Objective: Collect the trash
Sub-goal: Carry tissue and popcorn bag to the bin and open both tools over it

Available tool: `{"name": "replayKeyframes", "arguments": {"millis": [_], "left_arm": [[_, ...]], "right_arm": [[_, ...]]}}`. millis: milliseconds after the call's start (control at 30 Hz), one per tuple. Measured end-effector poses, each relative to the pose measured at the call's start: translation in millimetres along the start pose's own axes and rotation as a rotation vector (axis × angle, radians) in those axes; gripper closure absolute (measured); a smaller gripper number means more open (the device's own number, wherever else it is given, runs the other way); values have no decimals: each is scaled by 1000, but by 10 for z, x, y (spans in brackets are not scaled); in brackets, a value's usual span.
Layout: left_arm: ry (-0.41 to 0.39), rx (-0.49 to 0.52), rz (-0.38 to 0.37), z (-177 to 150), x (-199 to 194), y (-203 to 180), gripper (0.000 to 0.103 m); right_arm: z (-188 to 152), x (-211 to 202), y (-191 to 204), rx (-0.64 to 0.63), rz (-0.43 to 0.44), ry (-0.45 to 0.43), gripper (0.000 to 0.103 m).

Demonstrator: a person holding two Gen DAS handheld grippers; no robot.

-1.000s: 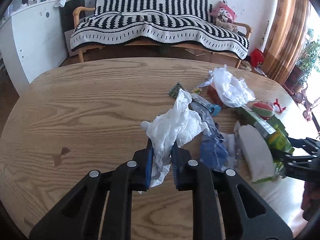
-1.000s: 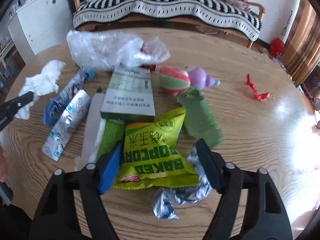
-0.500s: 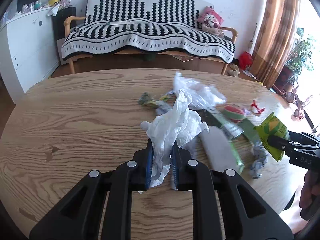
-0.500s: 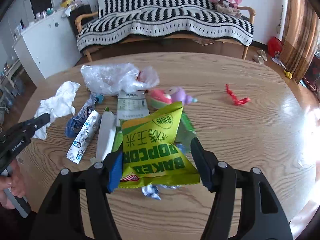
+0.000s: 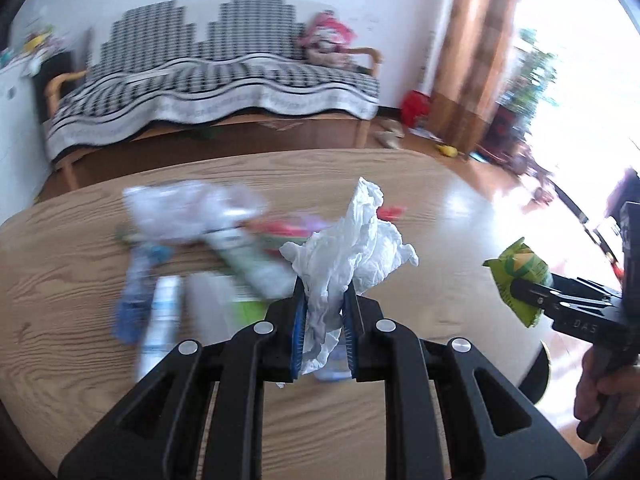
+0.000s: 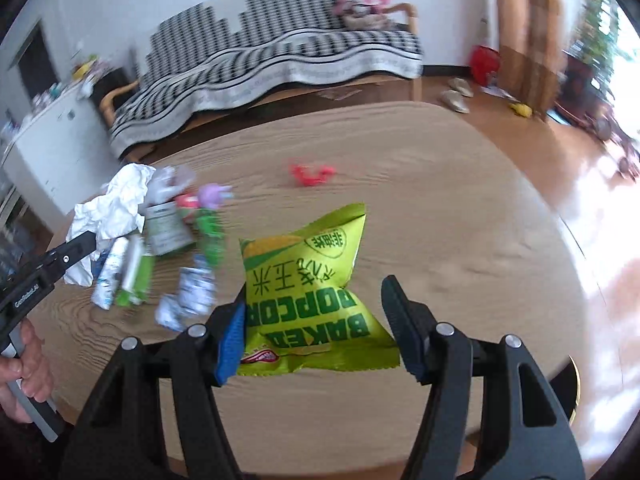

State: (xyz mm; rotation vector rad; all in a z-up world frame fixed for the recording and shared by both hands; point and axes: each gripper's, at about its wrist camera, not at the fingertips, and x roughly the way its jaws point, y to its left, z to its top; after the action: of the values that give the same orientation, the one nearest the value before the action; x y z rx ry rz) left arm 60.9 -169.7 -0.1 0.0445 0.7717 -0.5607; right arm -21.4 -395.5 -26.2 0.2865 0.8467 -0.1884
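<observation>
- Left gripper is clamped on a crumpled tissue, held above the bench.
- Right gripper has just been closing; its 2 pads pinch a popcorn bag across its width, clear of the bench.
- The remaining wrappers and a red scrap lie on the bench.
- Risk: the puffy bag may slip from the wide pinch during a fast swing; the tissue's loose tail could tear or snag.

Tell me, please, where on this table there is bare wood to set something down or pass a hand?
The table is bare right of the red scrap, out to its far and right rims, and along the near edge. It is crowded at the left, where wrappers, a green-white box and a pink-and-green toy lie packed together.
</observation>
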Motion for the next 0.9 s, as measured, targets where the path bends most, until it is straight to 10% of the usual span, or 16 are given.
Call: {"name": "replayKeyframes", "arguments": {"millis": [533,900], "left_arm": [[184,353,-484,-732,822,-3098,87],[319,491,-530,-1317,1353,-3960,87]], "right_arm": [[-1499,-854,-2881,484,-303,-20,41],[-2100,-965,-3442,634,-324,-16,41]]}}
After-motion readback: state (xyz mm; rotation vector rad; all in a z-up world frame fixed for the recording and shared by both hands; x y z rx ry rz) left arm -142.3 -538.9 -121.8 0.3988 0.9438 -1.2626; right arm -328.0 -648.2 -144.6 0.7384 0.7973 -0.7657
